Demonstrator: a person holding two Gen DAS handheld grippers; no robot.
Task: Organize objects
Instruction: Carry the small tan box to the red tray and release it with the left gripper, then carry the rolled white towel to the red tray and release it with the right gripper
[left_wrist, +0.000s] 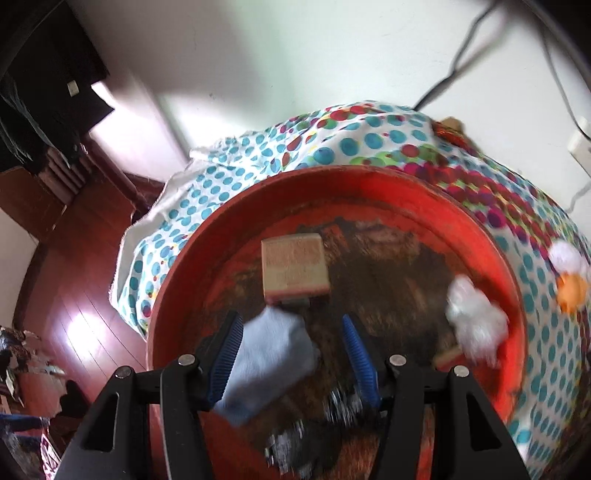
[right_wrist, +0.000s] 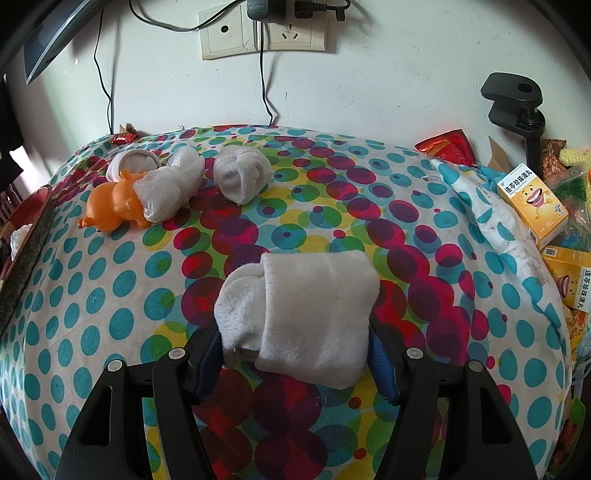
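A round red basin (left_wrist: 369, 175) with a worn dark bottom fills the left wrist view. My left gripper (left_wrist: 290, 321) hangs over it, open. A light blue sock (left_wrist: 269, 365) lies against its left finger, with a gap to the right finger. In the basin lie a beige box (left_wrist: 293, 267) and a white sock bundle (left_wrist: 474, 319). In the right wrist view my right gripper (right_wrist: 295, 325) is shut on a folded white sock (right_wrist: 306, 310), just above the dotted cloth (right_wrist: 110, 295). Its fingertips are hidden by the sock.
At the far left of the cloth lie an orange pig toy (right_wrist: 110, 208), a wrapped white sock (right_wrist: 170, 184) and a rolled sock (right_wrist: 240, 173). Yellow boxes (right_wrist: 532, 201) and a black clamp (right_wrist: 517, 99) stand at the right. Cables hang from the wall sockets (right_wrist: 262, 33). The basin's edge (right_wrist: 26, 251) shows at the left.
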